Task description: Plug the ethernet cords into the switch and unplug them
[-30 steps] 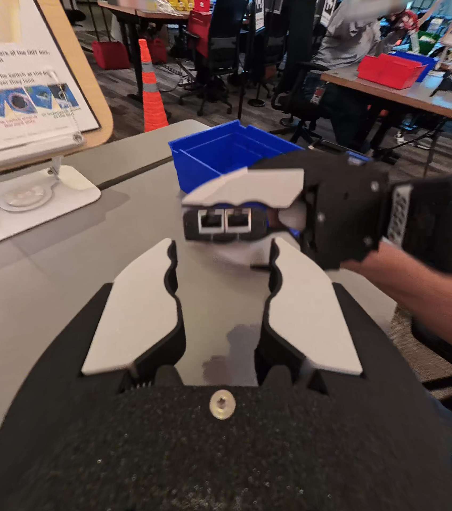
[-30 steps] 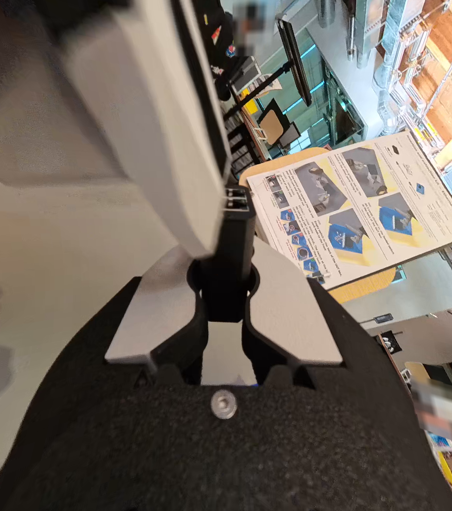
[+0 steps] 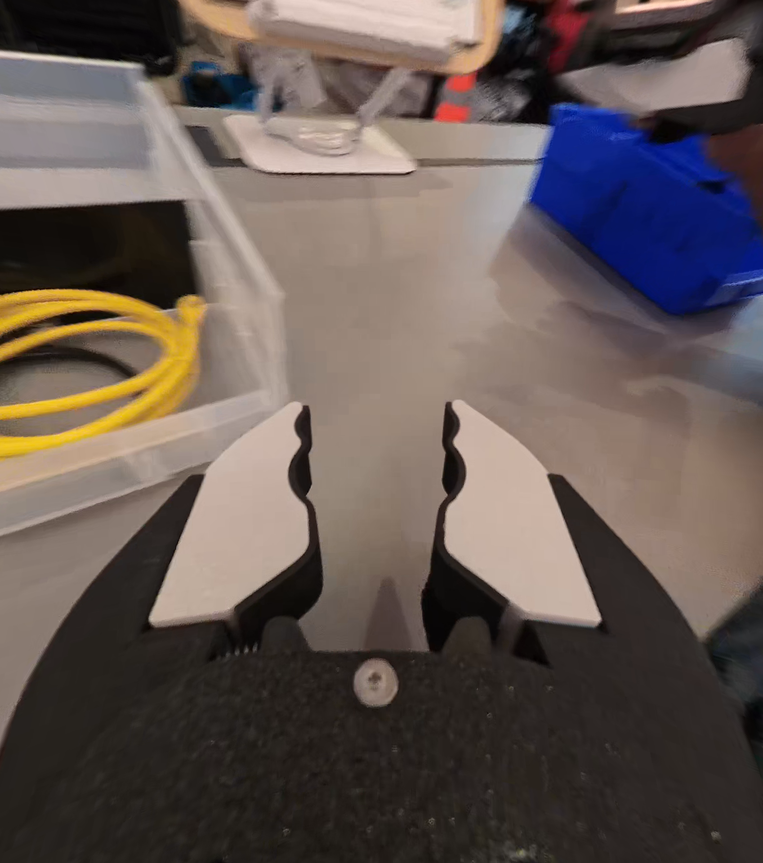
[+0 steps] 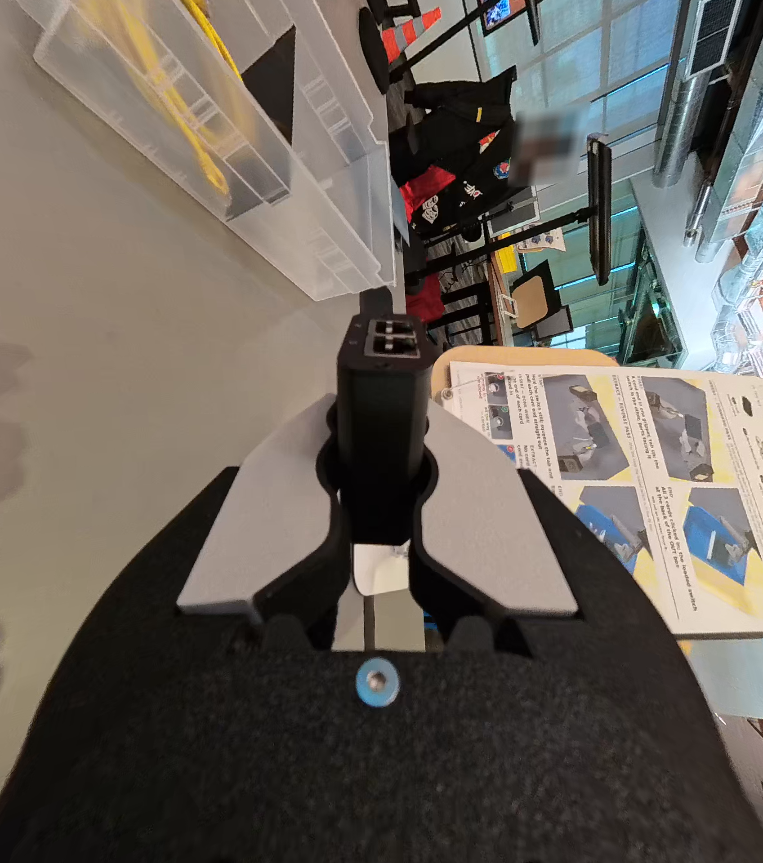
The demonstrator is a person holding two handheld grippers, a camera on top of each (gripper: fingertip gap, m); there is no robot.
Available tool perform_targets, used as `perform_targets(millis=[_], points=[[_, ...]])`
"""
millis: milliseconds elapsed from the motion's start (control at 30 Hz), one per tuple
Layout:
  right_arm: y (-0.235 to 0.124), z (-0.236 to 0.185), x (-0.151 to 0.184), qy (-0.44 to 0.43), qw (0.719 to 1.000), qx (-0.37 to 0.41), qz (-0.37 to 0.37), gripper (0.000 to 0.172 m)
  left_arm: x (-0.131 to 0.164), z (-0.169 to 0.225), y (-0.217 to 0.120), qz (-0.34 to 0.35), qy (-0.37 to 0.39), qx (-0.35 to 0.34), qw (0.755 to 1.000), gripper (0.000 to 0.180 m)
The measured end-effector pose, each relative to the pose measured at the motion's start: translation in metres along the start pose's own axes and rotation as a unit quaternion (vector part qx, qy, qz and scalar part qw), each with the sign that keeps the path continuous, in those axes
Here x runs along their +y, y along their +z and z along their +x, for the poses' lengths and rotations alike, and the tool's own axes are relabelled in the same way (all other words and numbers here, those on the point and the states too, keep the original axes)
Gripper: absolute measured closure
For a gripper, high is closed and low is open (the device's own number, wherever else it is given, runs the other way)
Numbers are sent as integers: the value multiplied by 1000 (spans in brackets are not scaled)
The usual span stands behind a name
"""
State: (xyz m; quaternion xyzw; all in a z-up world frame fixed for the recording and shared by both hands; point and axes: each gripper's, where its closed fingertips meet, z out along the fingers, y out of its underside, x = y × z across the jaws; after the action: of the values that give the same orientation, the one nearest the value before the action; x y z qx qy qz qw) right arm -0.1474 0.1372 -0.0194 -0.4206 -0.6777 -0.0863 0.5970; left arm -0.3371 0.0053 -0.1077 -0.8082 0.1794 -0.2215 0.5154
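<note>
Left wrist view: left gripper [image 3: 375, 448] jaws wide apart, nothing between them, over the grey table [image 3: 393, 299]; yellow ethernet cord [image 3: 90, 369] coiled in the clear bin [image 3: 230, 289] (blurred).

Right wrist view: right gripper [image 4: 381, 448] clamped on the black switch [image 4: 381, 420], two ports facing away; instruction sheet [image 4: 650, 490] to its right.

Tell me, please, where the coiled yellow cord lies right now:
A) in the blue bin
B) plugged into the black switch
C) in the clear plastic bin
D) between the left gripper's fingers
C: the yellow cord lies coiled inside the clear plastic bin, while the left gripper is open with only table between its fingers.
</note>
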Motion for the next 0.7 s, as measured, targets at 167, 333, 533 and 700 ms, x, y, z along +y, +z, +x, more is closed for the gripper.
perform_targets(millis=[167,333,533,700], points=[[-8,4,6,-10,1000,4,-14,147,-12,-107,-13,-88,-82,-160,980,127],[-15,12,2,-35,999,13,-19,147,-13,-166,2,-124,-161,-221,954,128],[-20,13,4,-53,998,14,-26,147,-4,-208,8,-185,-151,-298,924,129],[-23,15,8,-48,999,11,-23,147,3,-210,14,-249,-127,-305,910,128]])
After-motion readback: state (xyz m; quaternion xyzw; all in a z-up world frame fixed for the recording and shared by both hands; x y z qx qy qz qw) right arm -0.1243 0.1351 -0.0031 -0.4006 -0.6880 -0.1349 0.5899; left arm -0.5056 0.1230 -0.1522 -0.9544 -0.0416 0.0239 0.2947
